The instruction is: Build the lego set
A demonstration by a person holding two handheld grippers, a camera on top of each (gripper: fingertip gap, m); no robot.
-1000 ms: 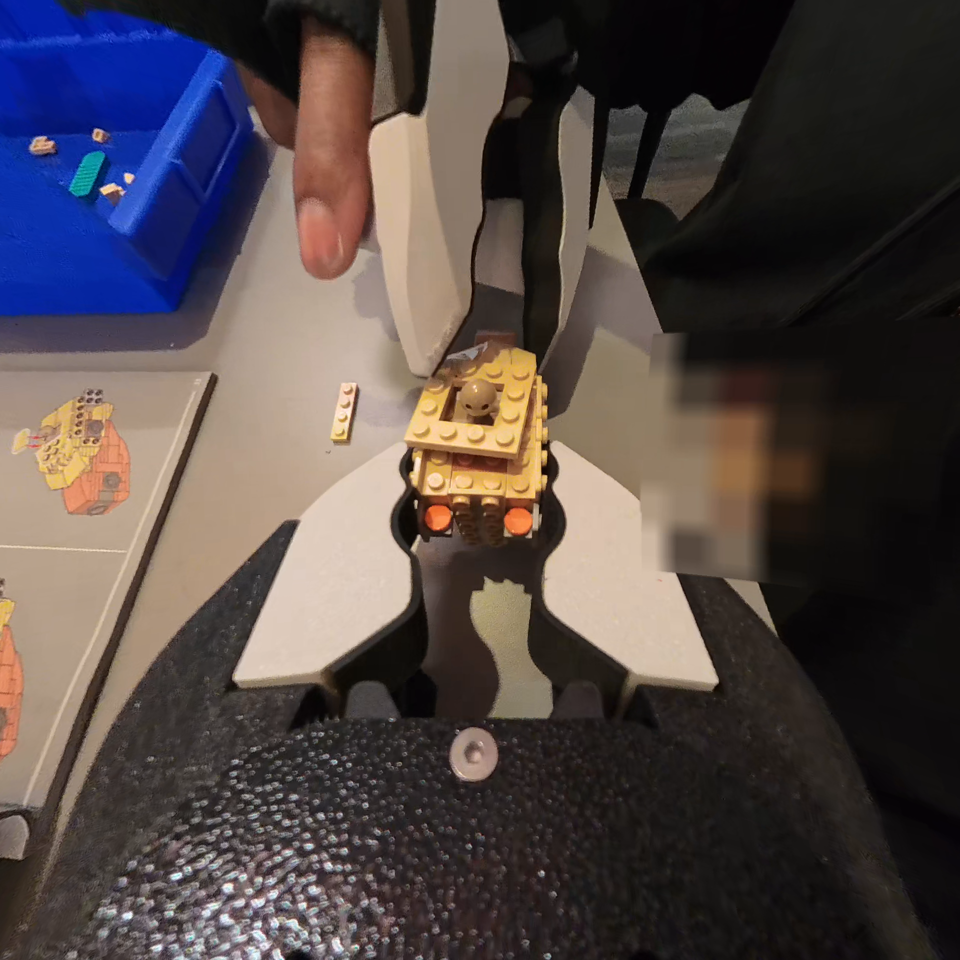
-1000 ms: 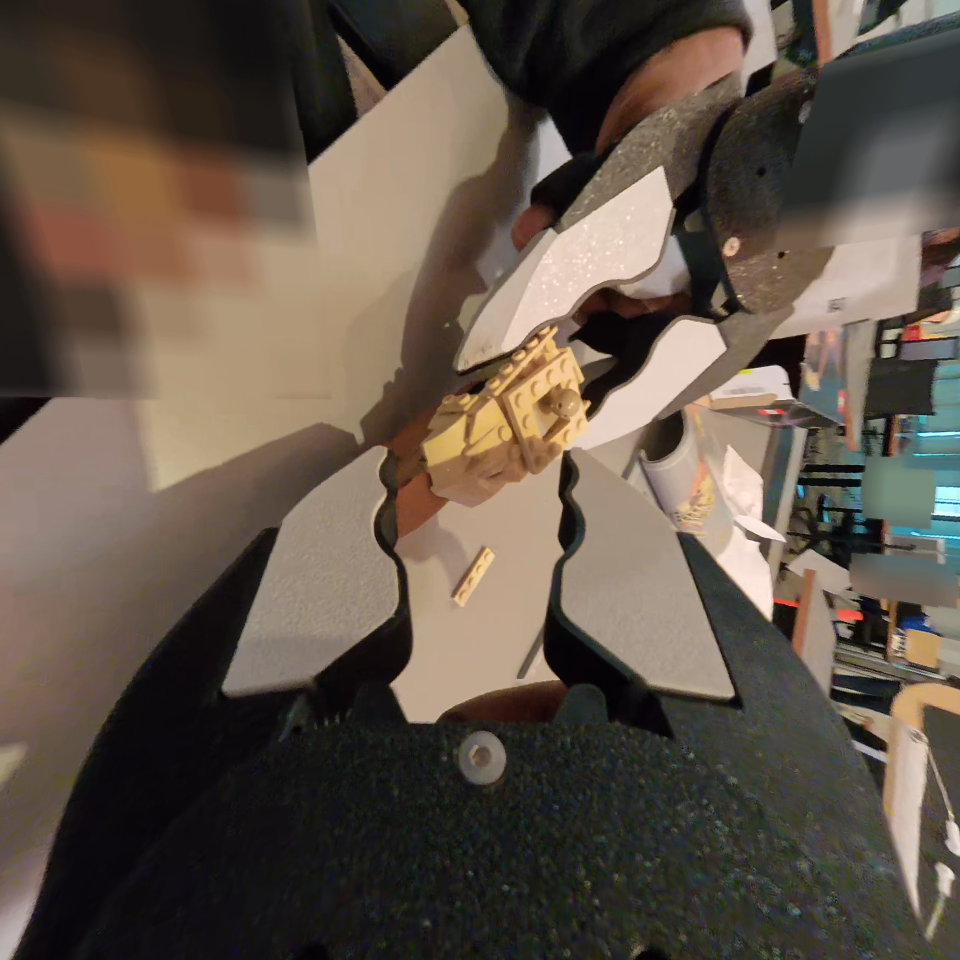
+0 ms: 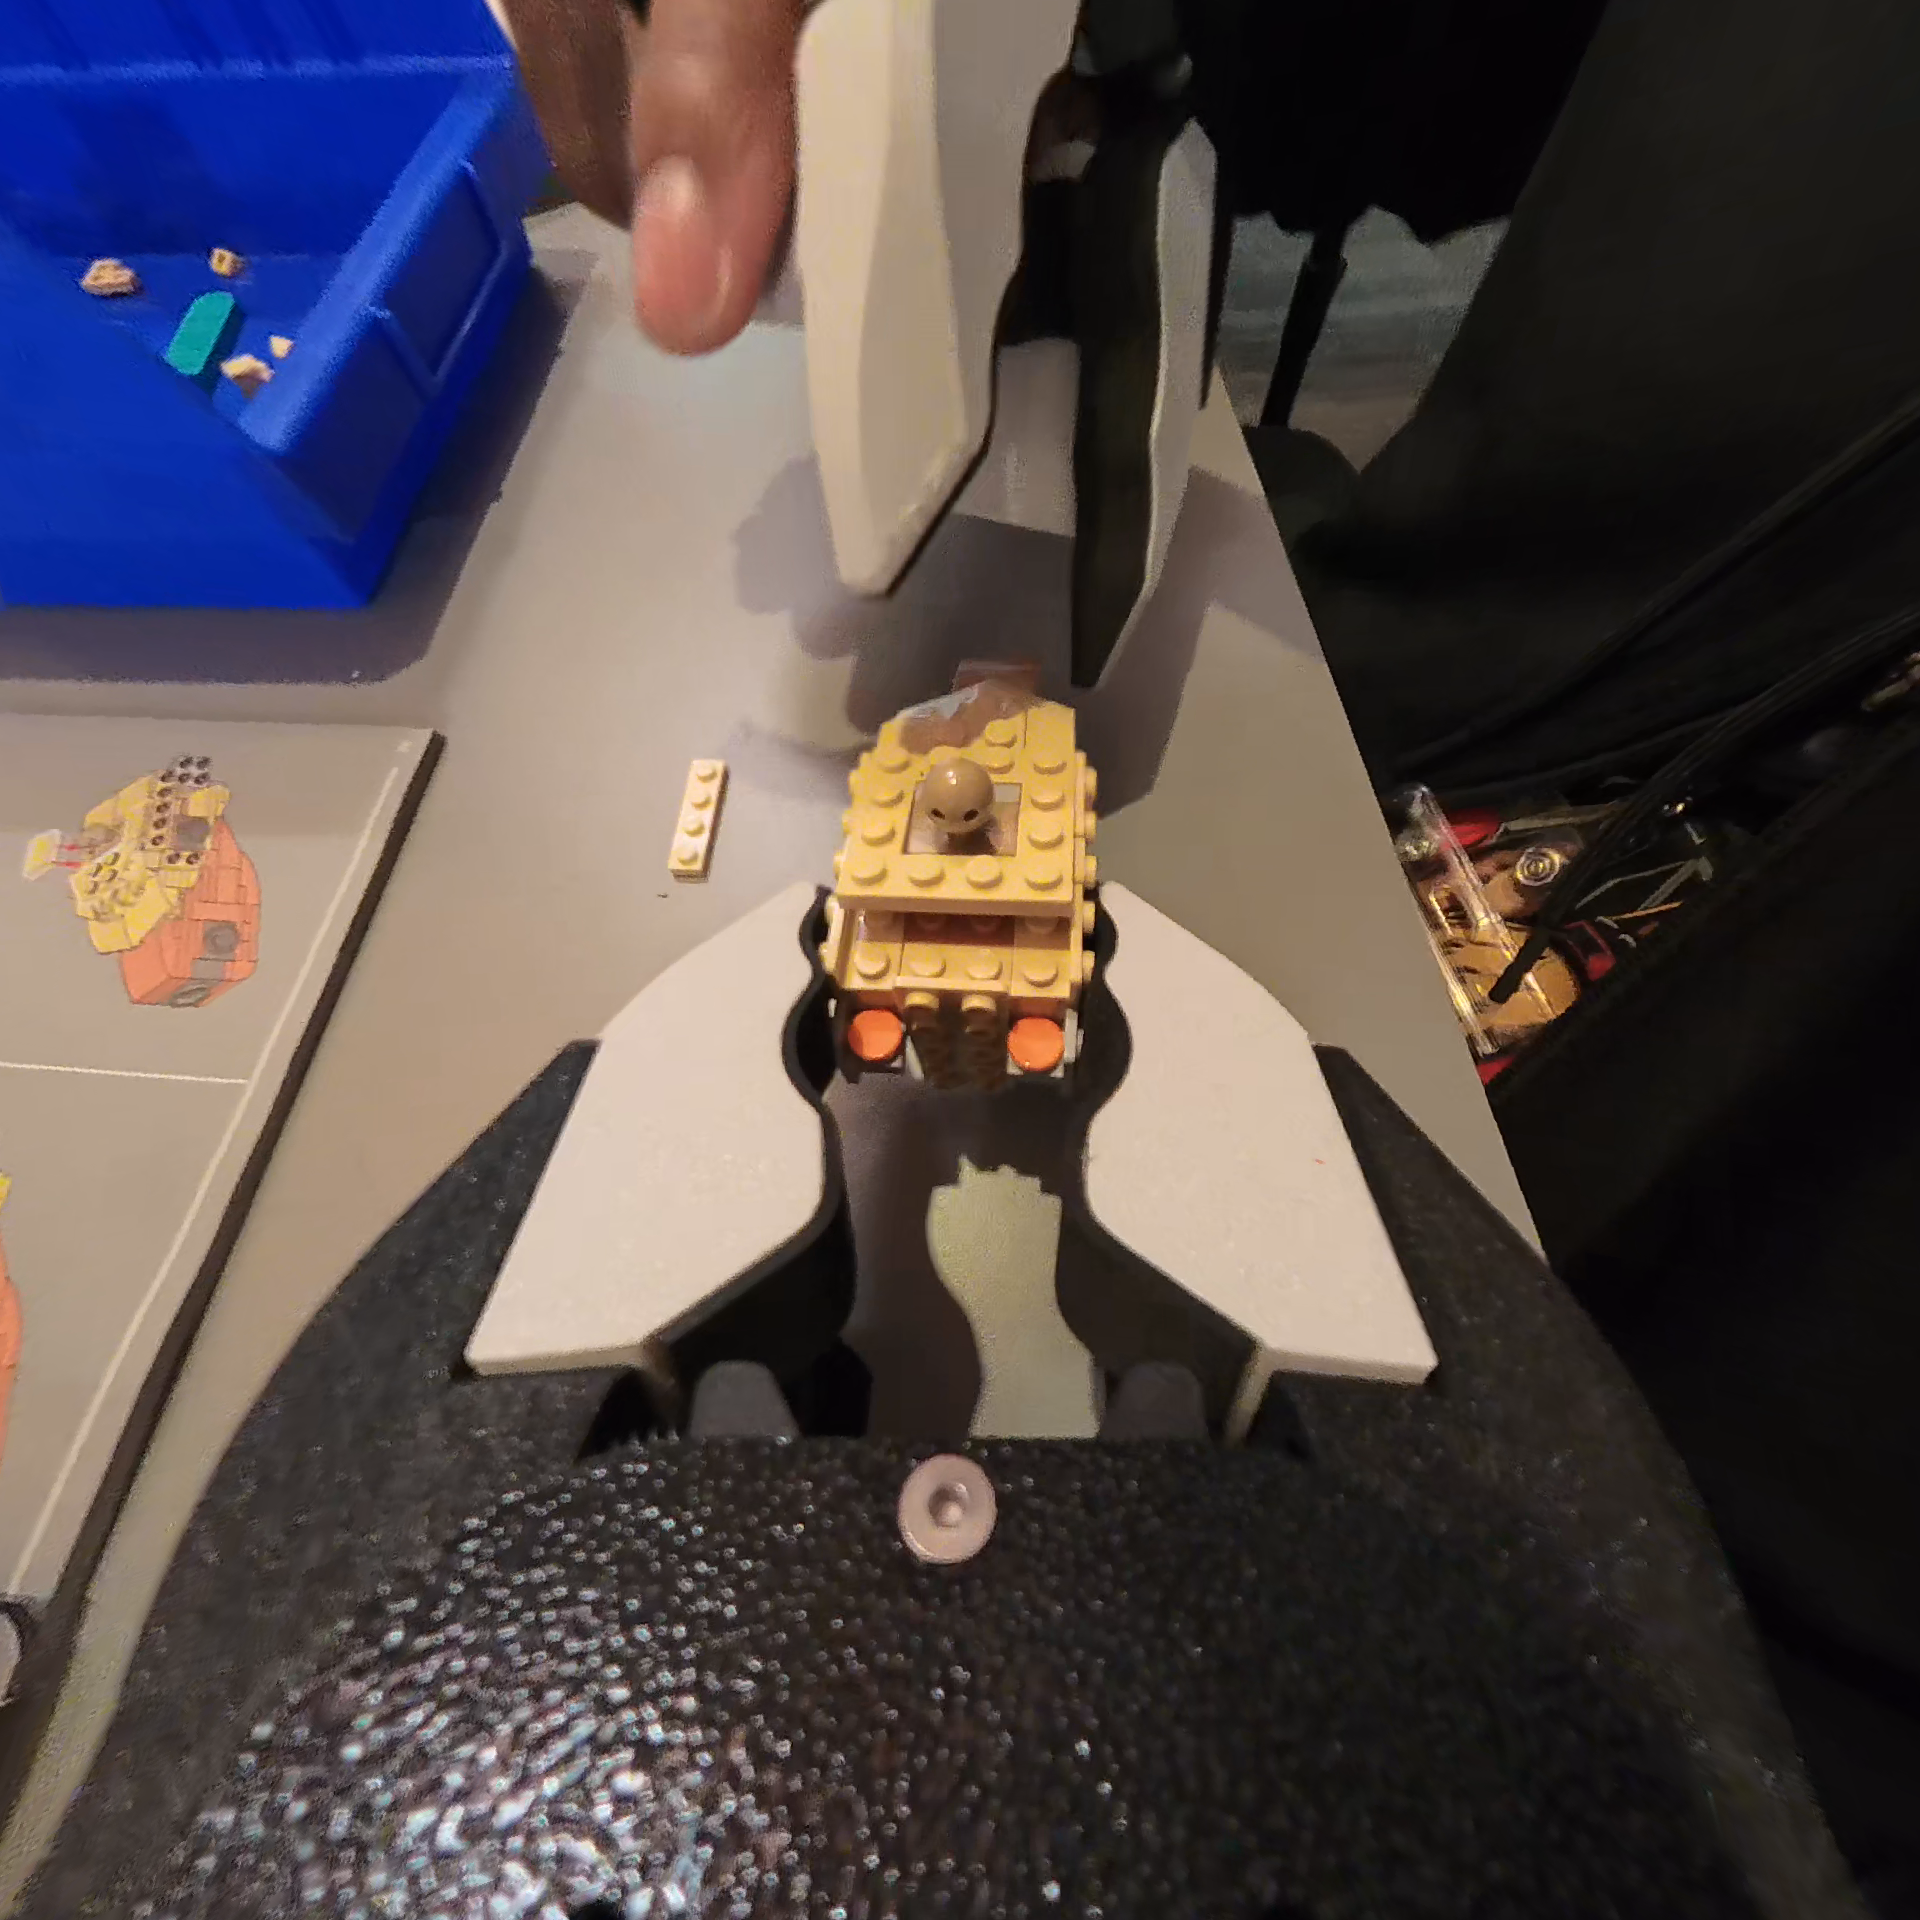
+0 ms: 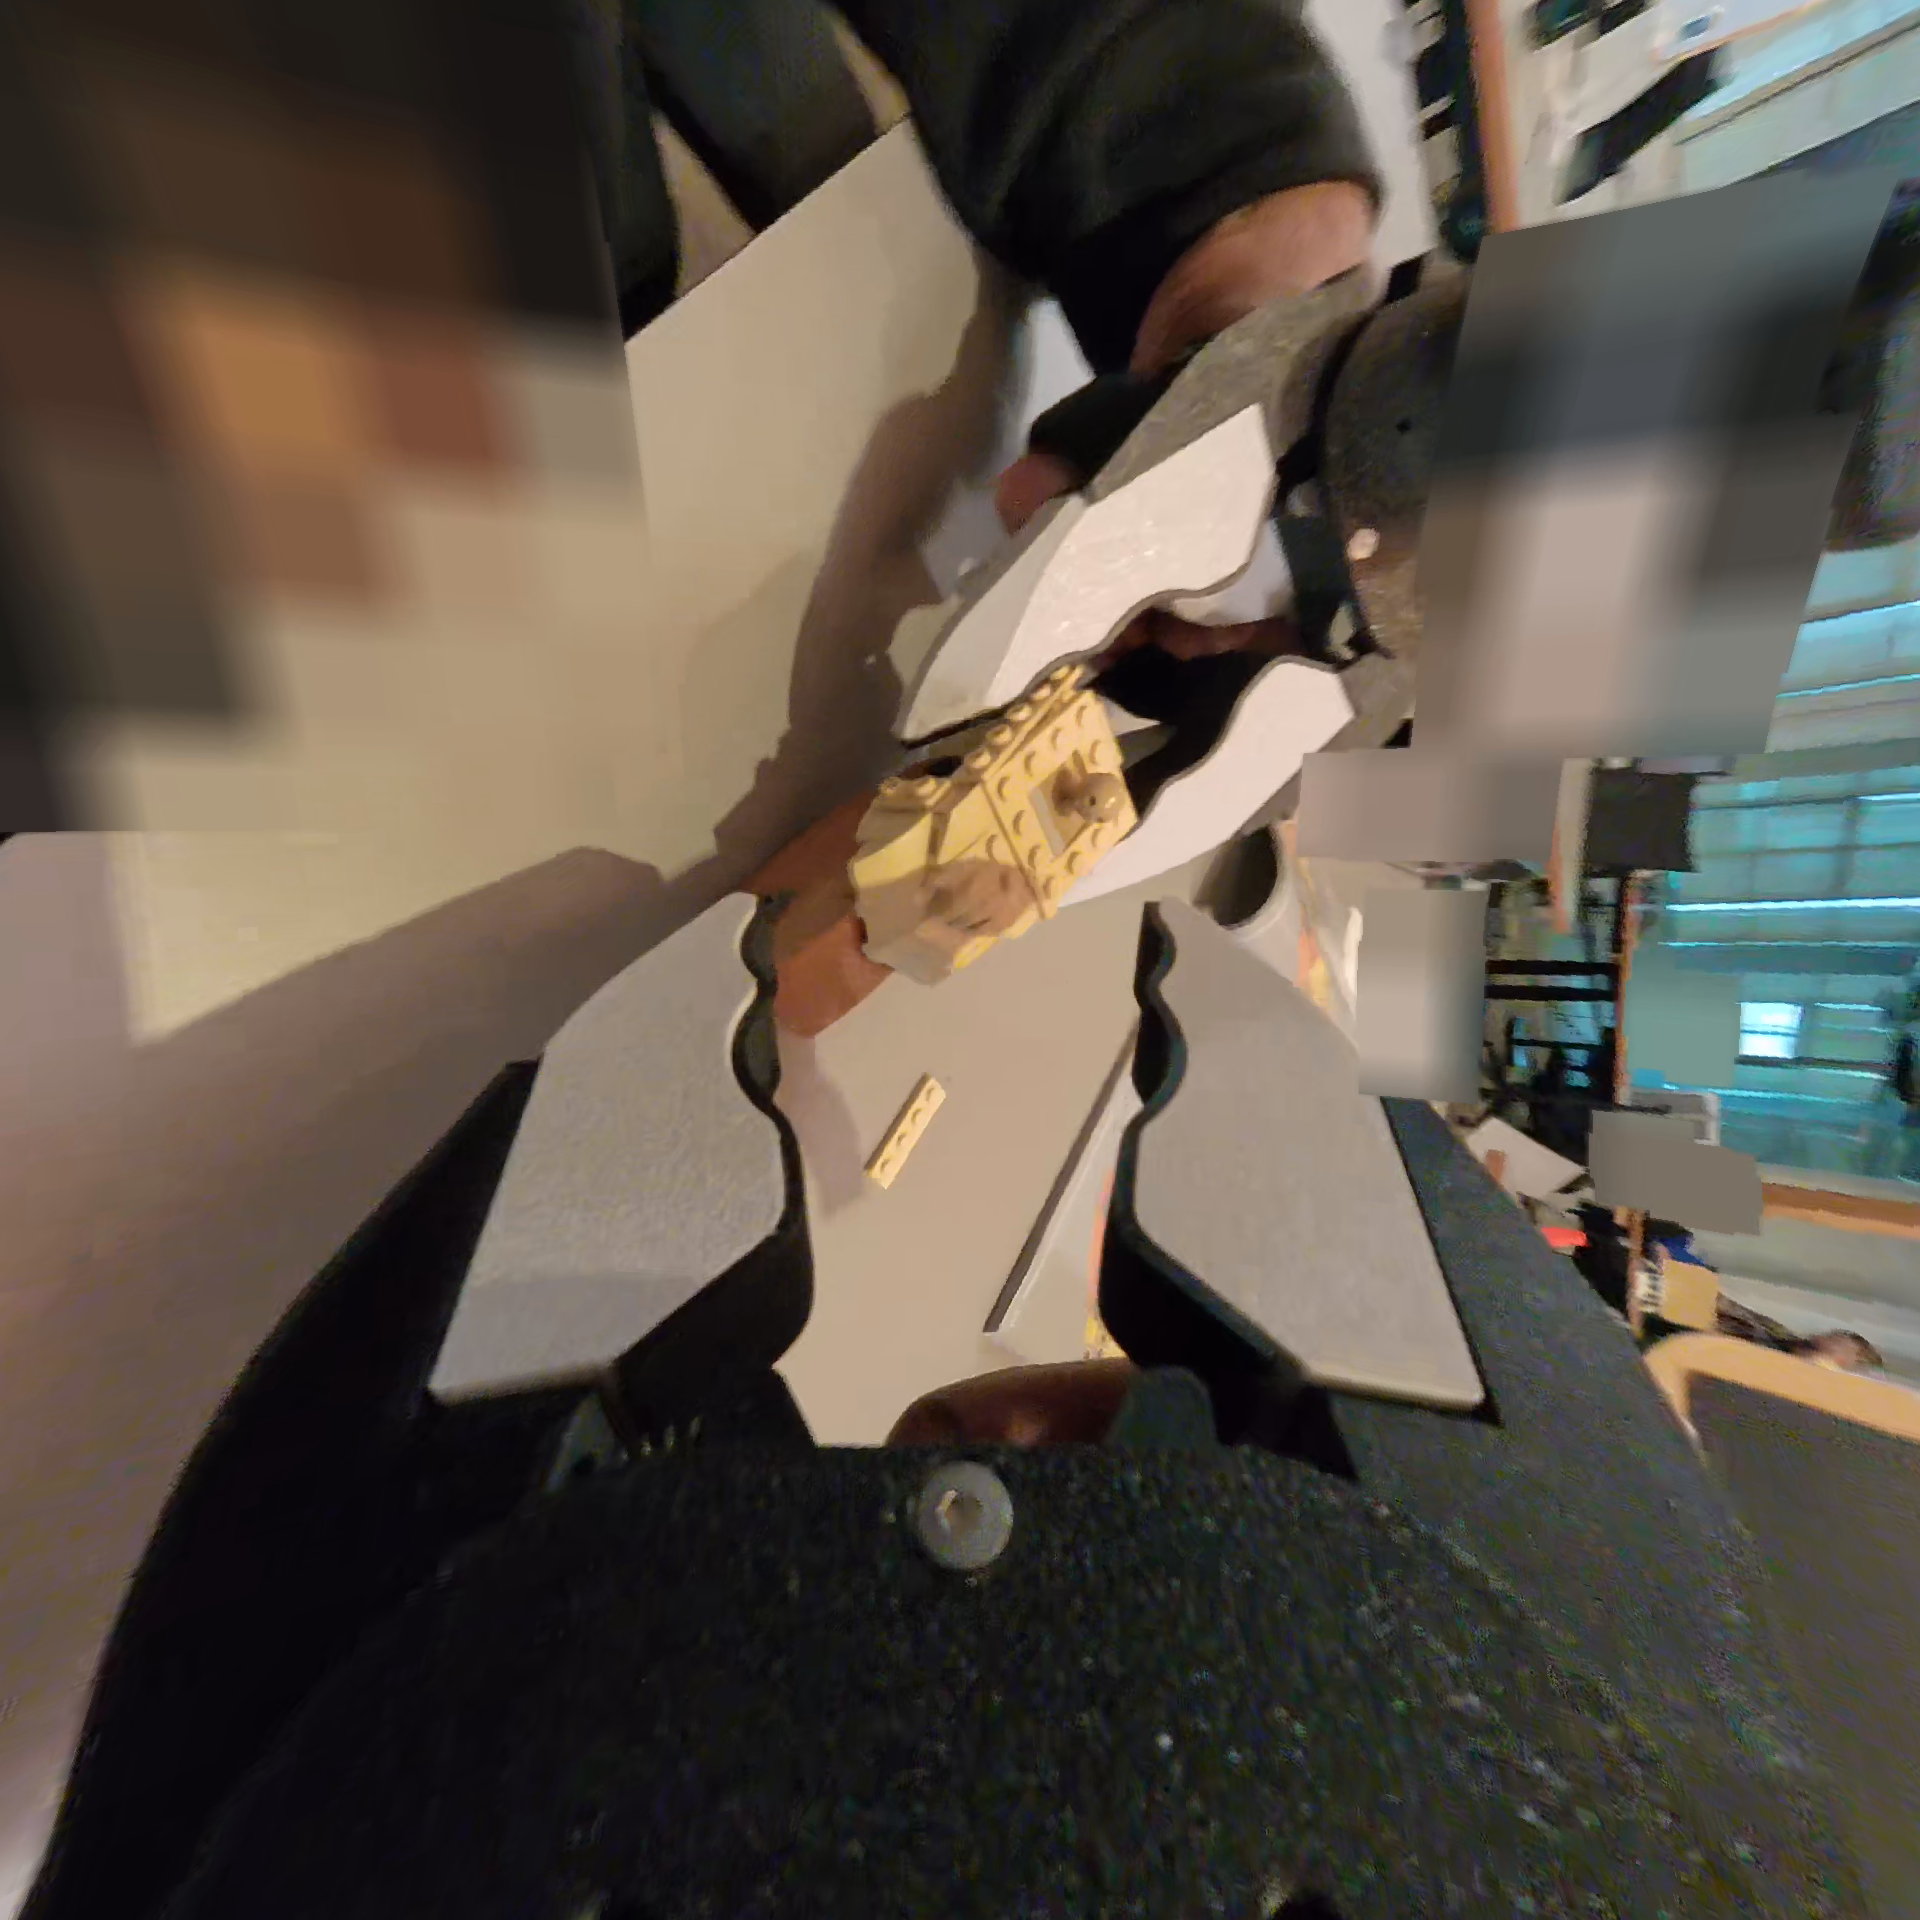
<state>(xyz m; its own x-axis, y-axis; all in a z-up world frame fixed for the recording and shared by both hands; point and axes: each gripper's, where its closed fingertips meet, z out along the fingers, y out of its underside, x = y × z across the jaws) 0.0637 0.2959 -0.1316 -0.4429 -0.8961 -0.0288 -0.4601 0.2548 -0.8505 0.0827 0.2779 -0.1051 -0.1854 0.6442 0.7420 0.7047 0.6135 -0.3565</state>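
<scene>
A small tan and yellow lego model (image 3: 961, 883) with a round knob on top and two orange studs at the near end sits clamped between the fingers of my left gripper (image 3: 961, 966), just above the grey table. In the right wrist view the model (image 4: 935, 883) shows an orange-brown underside, and the left gripper (image 4: 997, 810) holds it from the far side. My right gripper (image 4: 951, 935) is open and empty, its fingertips just short of the model's end. It also shows in the left wrist view (image 3: 982, 623), beyond the model. A loose tan plate (image 3: 698, 819) lies on the table.
A blue bin (image 3: 343, 416) with several small pieces stands at the back left. An instruction sheet (image 3: 208, 935) lies at the left. The table edge (image 3: 1382, 883) runs close on the right, with black bags and cables beyond it. A person's thumb (image 3: 707, 229) is above. My right fingertips sit around 4 cm from my left ones. The loose tan plate (image 3: 698, 819) sits 7 cm or so from the ends of my left fingers.
My right gripper has drawn back a little from the model's far end and stays open. My left gripper keeps hold of the model in the same place.
</scene>
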